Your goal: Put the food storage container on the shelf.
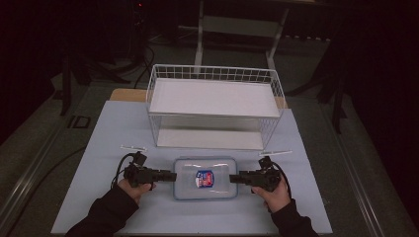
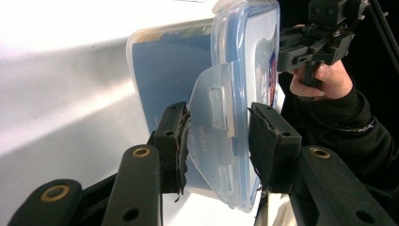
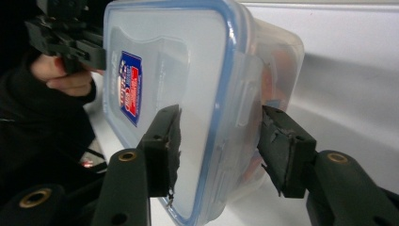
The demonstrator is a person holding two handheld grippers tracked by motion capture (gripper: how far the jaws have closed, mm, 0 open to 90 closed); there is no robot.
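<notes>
From the high view: clear rectangular plastic food box with a blue-rimmed snap lid (image 1: 205, 178) flat on the pale blue table mat (image 1: 113, 128), near the person's edge, just in front of the white wire basket shelf (image 1: 214, 106); left gripper (image 1: 170, 176) at the box's left short end, right gripper (image 1: 233, 178) at the opposite end, each level and aimed inward, likely so that the box is pinned between two hands and cannot slide; two thin white strips (image 1: 133, 147) on the mat, well apart from the box.

From the left gripper view: jaws closed onto the clear hinged lid latch (image 2: 214, 136) and box end, one pad under the flap and one against the lid rim (a hold suited to working the latch, judging by placement); right gripper beyond (image 2: 287, 52).

From the right gripper view: jaws astride the other end of the box (image 3: 188, 113), lid-side pad (image 3: 164, 141) touching or nearly so, the other pad (image 3: 282, 146) apart from the latch; not yet clamped, so no grip there; left gripper (image 3: 96, 54) at the far end.
</notes>
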